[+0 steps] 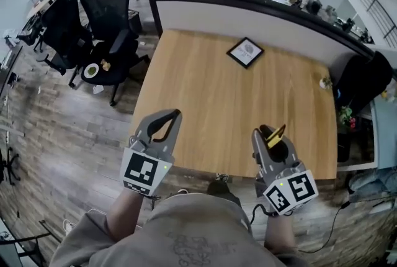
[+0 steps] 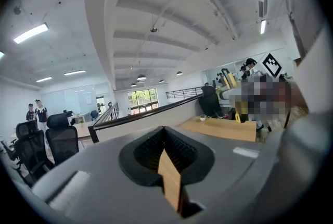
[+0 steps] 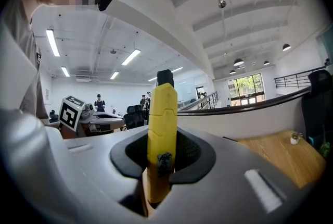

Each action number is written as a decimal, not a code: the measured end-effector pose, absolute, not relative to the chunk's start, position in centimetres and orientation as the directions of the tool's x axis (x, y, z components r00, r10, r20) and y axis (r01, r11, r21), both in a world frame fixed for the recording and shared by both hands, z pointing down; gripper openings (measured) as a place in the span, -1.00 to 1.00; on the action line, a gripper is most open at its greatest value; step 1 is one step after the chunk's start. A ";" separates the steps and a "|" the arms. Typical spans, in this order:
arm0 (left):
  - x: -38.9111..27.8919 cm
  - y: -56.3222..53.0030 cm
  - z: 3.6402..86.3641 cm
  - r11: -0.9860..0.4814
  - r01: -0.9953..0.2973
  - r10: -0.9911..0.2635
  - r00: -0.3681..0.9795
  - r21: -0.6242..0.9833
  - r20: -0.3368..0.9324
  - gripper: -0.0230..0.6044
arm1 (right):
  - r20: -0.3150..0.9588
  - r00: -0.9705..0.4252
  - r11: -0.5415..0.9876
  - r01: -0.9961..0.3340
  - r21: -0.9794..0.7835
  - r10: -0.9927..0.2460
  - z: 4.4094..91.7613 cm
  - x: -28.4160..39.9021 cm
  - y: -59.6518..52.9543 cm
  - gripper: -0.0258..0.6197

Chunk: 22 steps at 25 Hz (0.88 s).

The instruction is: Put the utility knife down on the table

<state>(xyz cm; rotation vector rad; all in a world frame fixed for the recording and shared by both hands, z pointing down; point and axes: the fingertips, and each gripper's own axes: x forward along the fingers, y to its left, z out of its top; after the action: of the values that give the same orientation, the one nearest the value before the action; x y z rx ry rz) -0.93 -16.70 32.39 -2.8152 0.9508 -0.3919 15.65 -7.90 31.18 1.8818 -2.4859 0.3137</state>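
Utility knife [image 3: 161, 129], yellow with a black tip, is clamped between the tongs of the right gripper [image 1: 273, 137]. It stands on end between the pads and is held above the near edge of the worktop [image 1: 211, 92], not resting on it.

The worktop is a broad wooden slab that ends at a low partition. Two black office chairs [image 1: 108, 17] stand off its left side.

Both forearms reach forward from the person's body, side by side and well apart, with the grippers pointing out over the near edge at an almost level angle. The left gripper [image 1: 175, 114] hangs over the near left corner. Its tongs are drawn together at the tips and hold nothing; only a sliver of wood shows between them.

A dark-framed picture [image 1: 245, 52] lies towards the far side of the worktop. A small potted plant [image 1: 325, 82] stands at the right edge.
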 end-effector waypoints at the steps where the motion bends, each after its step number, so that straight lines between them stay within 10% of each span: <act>1: -0.2 -17.2 32.3 -0.780 -0.589 -0.624 0.757 -0.211 0.195 -0.93 | 0.127 -0.292 0.272 -0.950 -0.155 -0.948 31.2 16.7 -8.6 -0.68; 22: 7.3 -20.3 29.7 -0.577 -0.789 -0.816 0.546 -0.211 0.189 -0.93 | 0.119 -0.528 0.490 -0.835 -0.250 -0.841 32.1 27.7 -16.0 -0.68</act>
<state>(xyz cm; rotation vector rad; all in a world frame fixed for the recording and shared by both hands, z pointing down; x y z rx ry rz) 7.33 -20.26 29.69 -2.6725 1.3922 -0.4082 27.73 -16.01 32.09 1.5345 -2.7272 0.4410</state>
